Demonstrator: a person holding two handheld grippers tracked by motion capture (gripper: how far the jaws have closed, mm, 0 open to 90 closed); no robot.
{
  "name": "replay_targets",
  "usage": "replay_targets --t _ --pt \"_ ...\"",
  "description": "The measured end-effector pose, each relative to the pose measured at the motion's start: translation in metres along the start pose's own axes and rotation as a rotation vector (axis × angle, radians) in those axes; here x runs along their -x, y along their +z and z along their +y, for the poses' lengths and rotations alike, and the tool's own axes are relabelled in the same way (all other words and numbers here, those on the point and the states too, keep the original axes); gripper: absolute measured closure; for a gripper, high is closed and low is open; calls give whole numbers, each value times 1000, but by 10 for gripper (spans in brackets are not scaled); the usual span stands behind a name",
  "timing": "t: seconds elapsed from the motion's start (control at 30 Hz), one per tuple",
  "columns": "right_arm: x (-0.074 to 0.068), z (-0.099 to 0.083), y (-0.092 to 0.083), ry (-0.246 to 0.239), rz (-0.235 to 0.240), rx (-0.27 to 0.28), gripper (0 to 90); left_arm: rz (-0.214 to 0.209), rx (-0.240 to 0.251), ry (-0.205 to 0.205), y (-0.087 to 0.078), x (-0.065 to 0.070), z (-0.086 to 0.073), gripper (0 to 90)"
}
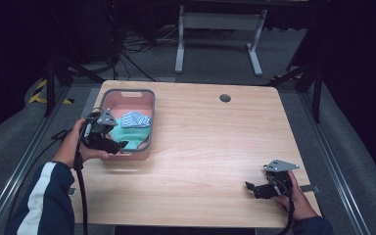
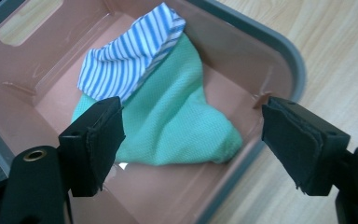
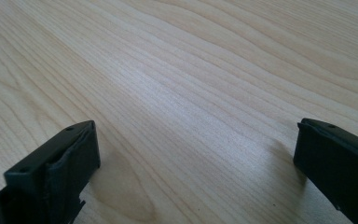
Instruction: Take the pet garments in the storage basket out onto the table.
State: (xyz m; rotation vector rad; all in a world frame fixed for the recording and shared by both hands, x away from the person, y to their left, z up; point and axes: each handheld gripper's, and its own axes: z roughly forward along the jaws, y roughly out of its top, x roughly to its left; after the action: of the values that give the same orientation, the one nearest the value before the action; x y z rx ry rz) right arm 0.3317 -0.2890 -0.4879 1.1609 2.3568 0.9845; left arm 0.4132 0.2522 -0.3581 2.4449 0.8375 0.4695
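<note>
The left gripper hangs over the near end of the basket, its jaws spread wide with nothing between them. In the left gripper view the two black pads frame the cloths below without touching them.

The table is a pale wooden top, bare apart from the basket at its far left corner. The basket is pink inside with a grey rim. In it lies a green cloth, bunched toward the near wall, and across its far edge a smaller blue-and-white striped cloth lies folded on top.

Both cloths look light, soft and limp. They would likely sag and drape once lifted, and a pinch could catch both layers where they overlap. The raised fold of the green cloth at its near side, away from the striped one, seems the safest place to take hold.

The left hand grips its tool from the table's left edge, forearm angled inward, jaws pointing down into the basket. The right gripper rests low at the table's near right corner, jaws wide open over bare wood, well apart from the basket.
</note>
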Motion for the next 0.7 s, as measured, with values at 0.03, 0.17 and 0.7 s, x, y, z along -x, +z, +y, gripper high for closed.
replay_targets --t 0.03,0.17,0.7 --pt "0 0 0 0 0 0 5 2 -13 5 3 -2 3 224" --pt "0 0 0 0 0 0 5 1 -66 36 15 -5 14 238" --pt "0 0 0 1 -1 0 5 -51 -322 58 71 -31 31 232"
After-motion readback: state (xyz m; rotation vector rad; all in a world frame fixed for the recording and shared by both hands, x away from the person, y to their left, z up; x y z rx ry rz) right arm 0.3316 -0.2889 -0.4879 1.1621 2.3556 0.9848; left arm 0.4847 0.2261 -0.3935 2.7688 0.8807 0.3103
